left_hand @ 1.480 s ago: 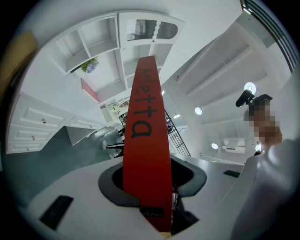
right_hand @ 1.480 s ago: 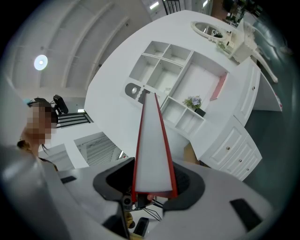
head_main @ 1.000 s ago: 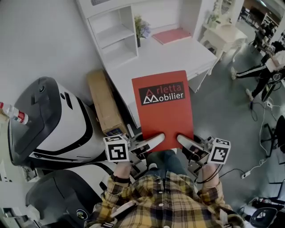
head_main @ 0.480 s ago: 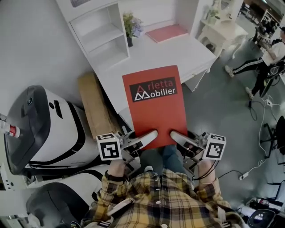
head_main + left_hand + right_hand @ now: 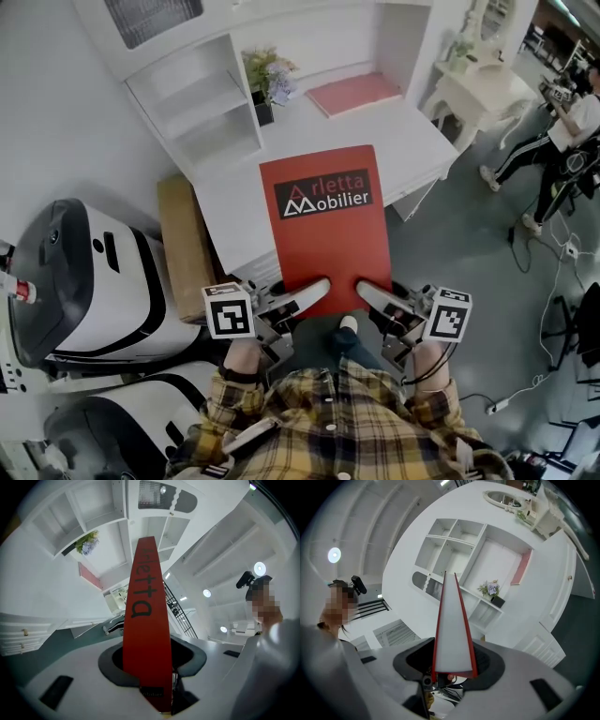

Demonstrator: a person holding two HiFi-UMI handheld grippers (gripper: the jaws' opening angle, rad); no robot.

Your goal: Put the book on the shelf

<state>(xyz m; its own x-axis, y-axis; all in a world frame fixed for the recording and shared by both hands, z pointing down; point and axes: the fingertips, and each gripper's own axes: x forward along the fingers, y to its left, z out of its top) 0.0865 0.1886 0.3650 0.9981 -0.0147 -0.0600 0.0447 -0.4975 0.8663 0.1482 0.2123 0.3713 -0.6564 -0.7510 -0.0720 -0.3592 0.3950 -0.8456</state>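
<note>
Now both my left gripper (image 5: pixel 305 292) and right gripper (image 5: pixel 373 294) pinch the near edge of the red book (image 5: pixel 328 220). I hold it flat, its long axis running away from me over the white desk (image 5: pixel 398 117). The shelf (image 5: pixel 199 105) lies ahead and leftward, nearer my left gripper. Compared with a second ago, the desk and shelf have drawn closer and the grip is unchanged.
</note>
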